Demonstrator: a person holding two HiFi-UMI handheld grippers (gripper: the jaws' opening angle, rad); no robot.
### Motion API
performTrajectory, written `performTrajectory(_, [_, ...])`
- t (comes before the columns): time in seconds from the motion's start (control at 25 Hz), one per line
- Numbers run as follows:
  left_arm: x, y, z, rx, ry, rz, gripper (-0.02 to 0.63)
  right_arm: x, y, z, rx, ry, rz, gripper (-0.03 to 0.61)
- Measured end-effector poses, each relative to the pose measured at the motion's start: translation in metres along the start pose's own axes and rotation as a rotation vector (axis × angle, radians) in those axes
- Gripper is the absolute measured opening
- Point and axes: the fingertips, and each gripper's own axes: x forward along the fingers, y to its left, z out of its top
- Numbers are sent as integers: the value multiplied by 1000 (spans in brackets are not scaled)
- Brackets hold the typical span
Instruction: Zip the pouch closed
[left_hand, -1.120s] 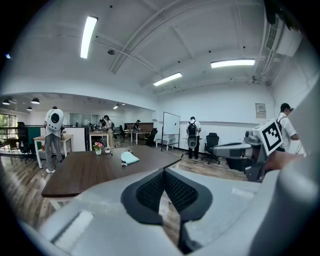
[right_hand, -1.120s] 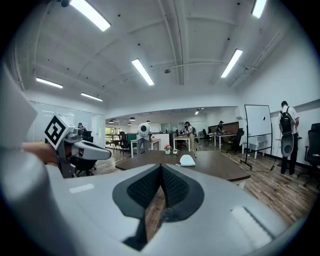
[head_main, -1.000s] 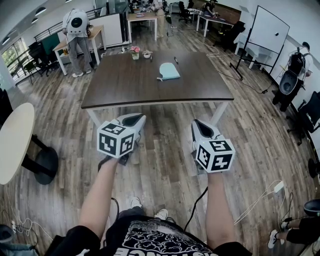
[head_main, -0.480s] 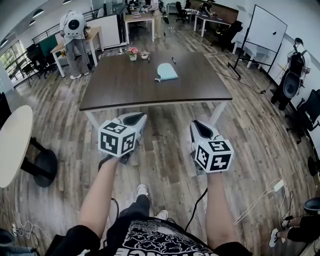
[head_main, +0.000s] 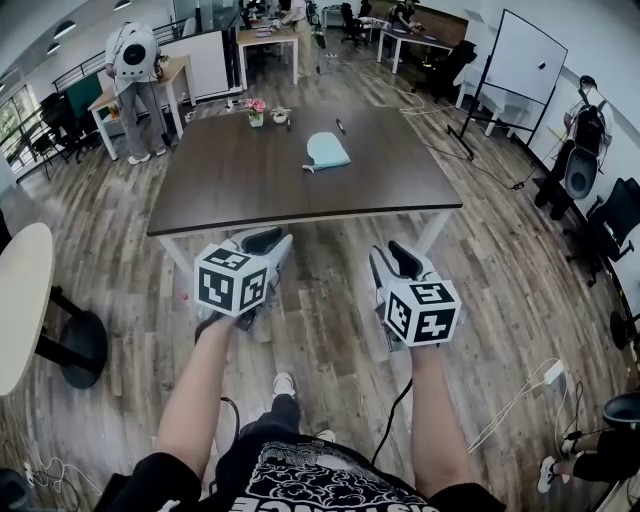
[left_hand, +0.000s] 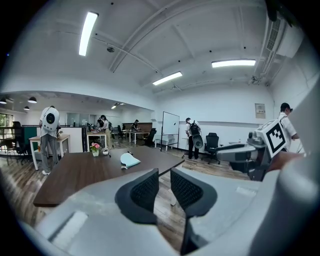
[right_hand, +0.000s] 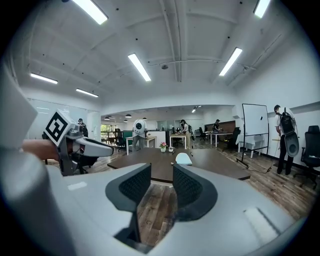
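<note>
A light blue pouch (head_main: 326, 151) lies flat on the dark brown table (head_main: 230, 175), toward its far middle; it also shows in the left gripper view as the pouch (left_hand: 130, 160) and in the right gripper view as the pouch (right_hand: 183, 159). Both grippers hang in front of the table's near edge, well short of the pouch. My left gripper (head_main: 268, 240) has a narrow gap between its pads and its jaws are opening, with nothing between them. My right gripper (head_main: 392, 260) is likewise opening and holds nothing.
A small pot of pink flowers (head_main: 256, 110) and a dark pen (head_main: 340, 126) sit at the table's far side. A person (head_main: 130, 80) stands by a desk at the far left. A round white table (head_main: 15, 300) is at the left, a whiteboard (head_main: 525, 60) at the far right.
Both grippers and the view have moved forward toward the table, which now sits nearer. Both pairs of jaws have parted slightly from shut.
</note>
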Motion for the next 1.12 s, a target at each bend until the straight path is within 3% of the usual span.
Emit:
performTrajectory(0.4, [51,56,14,10,16,-19,159,68,-12,17,16,-7,-32,228])
performTrajectory(0.72, [88,99,25,4,14,-51,295,121,-21,19,23,17,-59,313])
performTrajectory(0.88, [100,123,20,-18,26,-68,393,143,-20,21,26,2,-88,348])
performTrajectory(1.12, [111,160,26,-36,18,-56,442,171,-23,24,15,44,-144,416])
